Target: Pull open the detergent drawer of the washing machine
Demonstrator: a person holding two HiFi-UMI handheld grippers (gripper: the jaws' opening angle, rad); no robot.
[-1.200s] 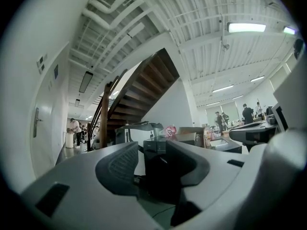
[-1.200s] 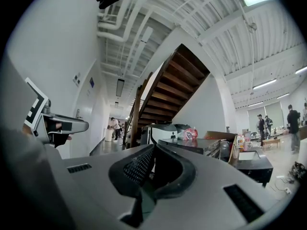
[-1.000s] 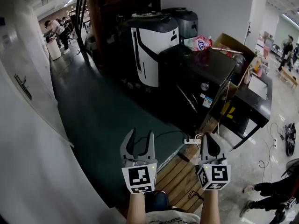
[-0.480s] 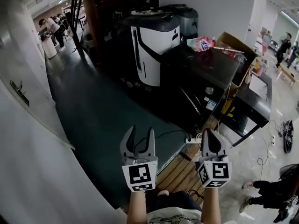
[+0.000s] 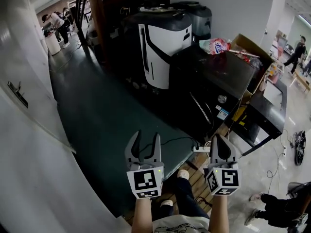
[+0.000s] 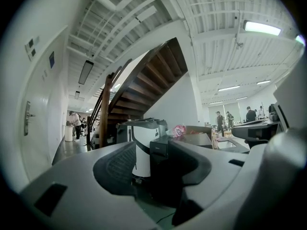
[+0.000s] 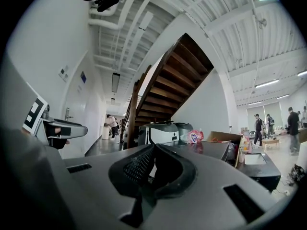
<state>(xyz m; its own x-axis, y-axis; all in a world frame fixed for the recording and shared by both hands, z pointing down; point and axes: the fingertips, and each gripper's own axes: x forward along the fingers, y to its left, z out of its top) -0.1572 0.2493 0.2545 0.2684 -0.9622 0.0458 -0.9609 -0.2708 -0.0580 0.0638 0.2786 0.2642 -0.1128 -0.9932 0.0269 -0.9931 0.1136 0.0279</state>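
1. The left gripper (image 5: pixel 146 137) is held level in front of the person, low in the head view. Its fingers stand wide apart and there is only air between them
2. The right gripper (image 5: pixel 217 138) is just beside it at about the same height. Its fingers are closed with the tips touching each other, and they hold nothing
3. The washing machine (image 5: pixel 204 89) is the black box with a round knob (image 5: pixel 222 99) on its front. It stands ahead of both grippers, a little to the right, and well apart from them
4. The detergent drawer cannot be made out on the dark front of the machine, so I cannot tell if it is in or out
5. Just beside the washing machine, on its left, stands a white and black appliance (image 5: pixel 163 47), and behind that one a dark grey appliance (image 5: pixel 198 17)
6. At the far edge of the top of the washing machine lies a pink bag (image 5: pixel 214 46), with an open cardboard box (image 5: pixel 249 46) next to it
7. The dark green floor (image 5: pixel 107 115) lies between the grippers and the machines. Wooden slats (image 5: pixel 187 181) are under the person's feet, and a white power strip (image 5: pixel 200 148) lies between the two grippers in the head view
8. A white wall (image 5: pixel 29 144) runs along the left side
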